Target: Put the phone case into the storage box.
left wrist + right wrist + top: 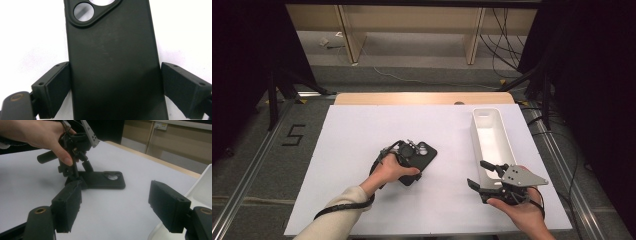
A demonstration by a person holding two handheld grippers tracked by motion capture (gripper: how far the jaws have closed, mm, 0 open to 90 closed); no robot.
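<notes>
Clearly, no writing is seen on the black phone case, laid flat mid-table and straddled by the left gripper, jaws apart. Nearby, the right gripper is held open beside a white tray.

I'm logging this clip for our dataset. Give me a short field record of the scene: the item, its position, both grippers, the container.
item: black phone case, camera cutouts showing
position: flat on the white table
left gripper: jaws astride the case; one touches its edge, a slim gap at the other
right gripper: open, holding nothing, beside the tray
container: white oblong tray, nothing inside
</notes>
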